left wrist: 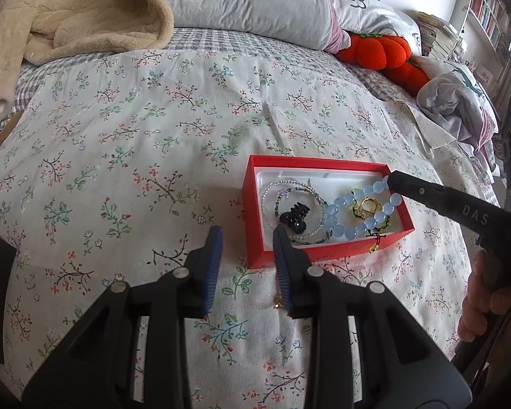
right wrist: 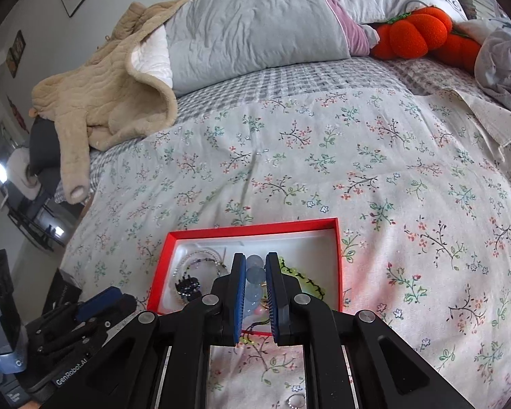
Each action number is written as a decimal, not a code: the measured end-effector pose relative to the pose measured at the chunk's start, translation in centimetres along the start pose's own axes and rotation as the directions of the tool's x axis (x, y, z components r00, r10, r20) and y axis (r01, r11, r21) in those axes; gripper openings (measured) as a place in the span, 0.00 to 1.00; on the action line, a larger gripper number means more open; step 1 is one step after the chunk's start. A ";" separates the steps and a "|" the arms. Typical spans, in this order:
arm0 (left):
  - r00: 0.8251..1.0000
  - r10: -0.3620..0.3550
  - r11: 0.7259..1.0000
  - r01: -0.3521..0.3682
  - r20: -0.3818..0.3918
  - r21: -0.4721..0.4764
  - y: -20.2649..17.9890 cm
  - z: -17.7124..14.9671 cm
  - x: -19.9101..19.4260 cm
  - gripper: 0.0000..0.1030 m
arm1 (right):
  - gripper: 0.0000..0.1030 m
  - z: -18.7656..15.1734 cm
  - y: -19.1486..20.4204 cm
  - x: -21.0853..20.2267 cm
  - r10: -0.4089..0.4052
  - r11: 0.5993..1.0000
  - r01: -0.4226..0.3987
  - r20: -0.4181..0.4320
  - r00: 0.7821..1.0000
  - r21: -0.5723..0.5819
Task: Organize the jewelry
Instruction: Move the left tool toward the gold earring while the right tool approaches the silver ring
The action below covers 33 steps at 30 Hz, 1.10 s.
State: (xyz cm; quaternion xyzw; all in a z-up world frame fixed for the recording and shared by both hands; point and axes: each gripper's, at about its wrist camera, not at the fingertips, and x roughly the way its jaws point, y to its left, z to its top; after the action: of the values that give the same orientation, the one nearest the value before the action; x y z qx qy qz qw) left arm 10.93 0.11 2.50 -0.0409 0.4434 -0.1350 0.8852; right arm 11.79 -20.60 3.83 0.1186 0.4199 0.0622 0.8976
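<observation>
Red box sits on the flowered bedspread, holding a blue bead bracelet, thin beaded strands and a black hair clip. Right gripper is over the box, fingers narrowed around the blue beads, whether pinching I cannot tell. Left gripper hangs beside the box's near-left corner, fingers wide apart and empty; a small gold piece lies beside its right finger.

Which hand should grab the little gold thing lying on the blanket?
Left. The left hand-held gripper is open, and the small gold piece lies on the floral bedspread right beside its finger. The right hand-held gripper is over the red box at the blue bead bracelet.
</observation>
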 end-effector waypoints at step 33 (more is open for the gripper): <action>0.992 0.084 0.996 -0.080 -0.095 0.048 0.4 -4.7 -0.6 0.74 | 0.27 -7.2 -0.4 -2.7 -0.045 0.987 0.017 -0.169 0.985 -0.160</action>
State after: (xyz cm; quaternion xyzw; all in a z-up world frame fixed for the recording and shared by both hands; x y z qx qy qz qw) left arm 6.93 0.84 0.08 0.0036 0.4841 -0.1100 0.8681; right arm 4.48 -20.39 1.25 0.0346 0.4912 0.0914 0.8655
